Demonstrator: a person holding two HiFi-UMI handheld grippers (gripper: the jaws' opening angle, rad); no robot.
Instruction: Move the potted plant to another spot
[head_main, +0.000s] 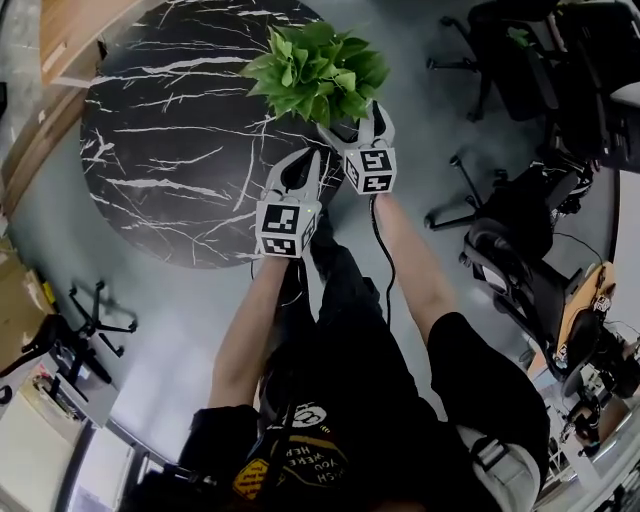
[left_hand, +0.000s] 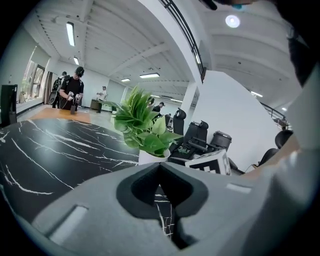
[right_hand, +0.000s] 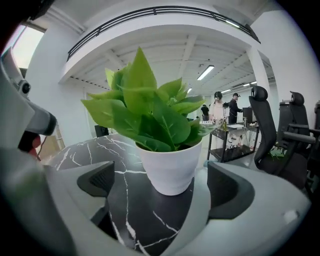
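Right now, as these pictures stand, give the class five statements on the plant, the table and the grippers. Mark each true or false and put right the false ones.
1. The table is black with white veins. True.
2. The right gripper is shut on the pot. False: its jaws stand apart, clear of the pot.
3. The left gripper has its jaws together and holds nothing. True.
4. The pot is red. False: it is white.
5. The plant lies tipped over on the table. False: it stands upright.
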